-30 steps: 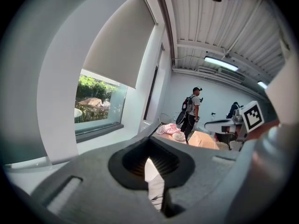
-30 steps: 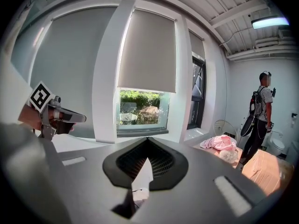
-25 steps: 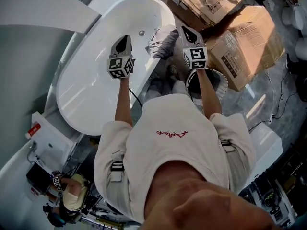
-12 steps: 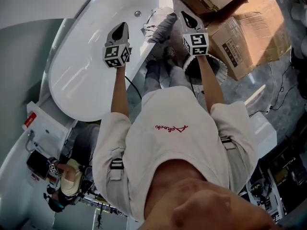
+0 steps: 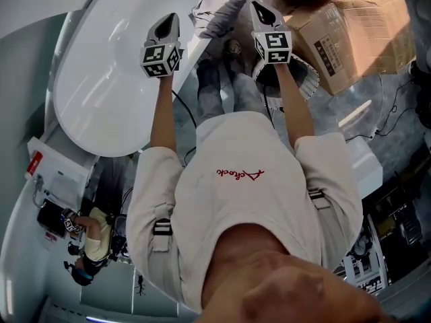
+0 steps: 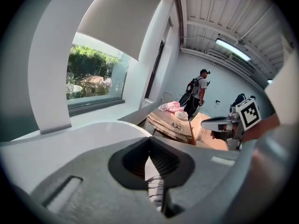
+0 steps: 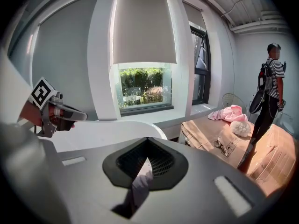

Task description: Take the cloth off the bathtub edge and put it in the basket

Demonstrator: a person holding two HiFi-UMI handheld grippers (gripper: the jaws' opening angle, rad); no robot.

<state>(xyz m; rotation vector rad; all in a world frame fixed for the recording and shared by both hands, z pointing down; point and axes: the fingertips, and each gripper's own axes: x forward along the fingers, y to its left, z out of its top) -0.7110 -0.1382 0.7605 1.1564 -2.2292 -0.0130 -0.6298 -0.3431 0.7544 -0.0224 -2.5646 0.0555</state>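
A crumpled grey cloth [image 5: 217,11] lies over the white bathtub's edge [image 5: 187,52] at the top of the head view. My left gripper [image 5: 168,21] hangs over the tub's inside, left of the cloth, jaws shut and empty. To the cloth's right my right gripper [image 5: 260,9] is also shut and holds nothing. The round wire basket [image 5: 306,81] with a dark inside stands on the floor under my right forearm. In the left gripper view the jaws [image 6: 149,146] meet, and the right gripper [image 6: 224,123] shows beside them. In the right gripper view the jaws [image 7: 148,158] meet too.
Big cardboard boxes [image 5: 360,25] stand right of the tub, with a pink cloth [image 7: 230,112] on one. A person with a backpack [image 7: 268,85] stands by the boxes. Another person [image 5: 94,244] crouches at lower left. A black cable [image 5: 185,116] runs along the floor beside the tub.
Both grippers have slid up the head view, towards the far end of the tub and the cloth. The whole scene has shifted with them. Both stay shut.
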